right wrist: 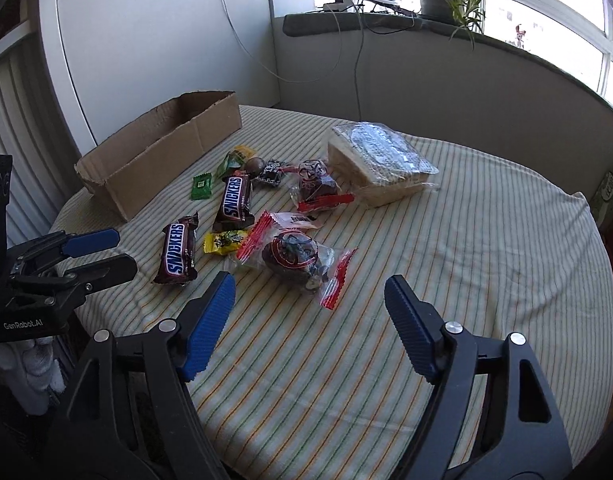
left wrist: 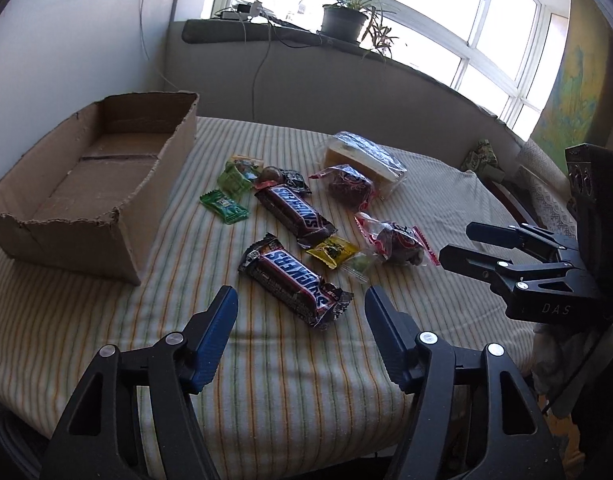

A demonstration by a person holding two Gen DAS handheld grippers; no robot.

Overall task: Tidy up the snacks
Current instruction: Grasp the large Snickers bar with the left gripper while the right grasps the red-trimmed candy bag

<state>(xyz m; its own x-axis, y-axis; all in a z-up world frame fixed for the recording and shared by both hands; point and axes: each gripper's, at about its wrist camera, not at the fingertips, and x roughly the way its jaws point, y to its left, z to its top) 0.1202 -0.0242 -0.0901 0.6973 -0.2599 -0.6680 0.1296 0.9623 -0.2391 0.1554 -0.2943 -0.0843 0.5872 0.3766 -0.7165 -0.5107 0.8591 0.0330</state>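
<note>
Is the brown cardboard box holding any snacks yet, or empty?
Empty. The brown cardboard box shows only its bare floor in the left wrist view; all the wrapped snacks lie outside it on the striped tablecloth.

Both cameras sit on the hand-held grippers and look forward and down along their own jaws, toward the window side of the room.

The left wrist camera looks from the near edge of the tabletop (left wrist: 266, 380). The left gripper (left wrist: 300, 300) fills the bottom of its view, close to the nearer Snickers bar (left wrist: 294, 276). The cardboard box (left wrist: 86, 184) lies at its left, and the right gripper (left wrist: 462, 244) enters from the right edge.

The right wrist camera stands more to the right, with the right gripper (right wrist: 308, 292) low in its view and the left gripper (right wrist: 114, 250) at its left edge.

Both views share the striped cloth, the snacks, the box and the potted plant (left wrist: 344, 16) on the sill.
</note>
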